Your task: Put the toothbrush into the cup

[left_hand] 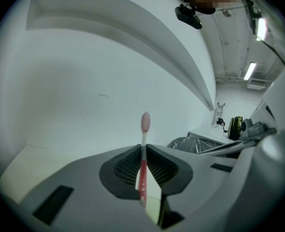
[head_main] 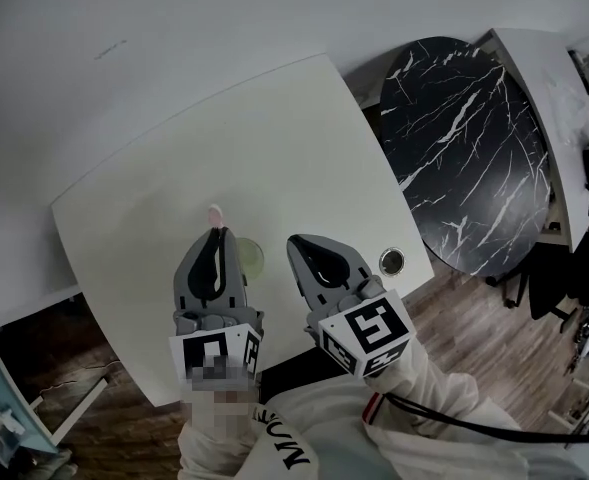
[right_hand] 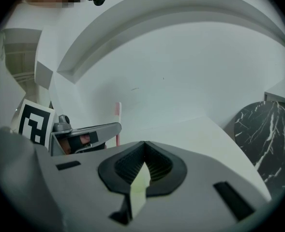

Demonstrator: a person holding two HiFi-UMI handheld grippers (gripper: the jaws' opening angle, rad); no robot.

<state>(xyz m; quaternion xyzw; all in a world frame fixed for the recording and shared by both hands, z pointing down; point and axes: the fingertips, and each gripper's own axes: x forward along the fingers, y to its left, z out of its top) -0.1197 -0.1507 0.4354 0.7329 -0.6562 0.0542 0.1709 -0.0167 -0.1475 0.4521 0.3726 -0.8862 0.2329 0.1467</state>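
Note:
My left gripper is shut on a pink toothbrush, which stands upright between the pads with its pink bristle head above the fingertips. A pale green cup stands on the white table, just right of the left gripper and partly hidden under it. My right gripper hangs just right of the cup, its fingertips meeting and nothing visibly gripped. The right gripper view also shows the toothbrush and the left gripper at its left.
A round black marble table stands to the right of the white table. A small metal-ringed disc sits near the white table's front right edge. A white wall rises behind, and wooden floor lies in front.

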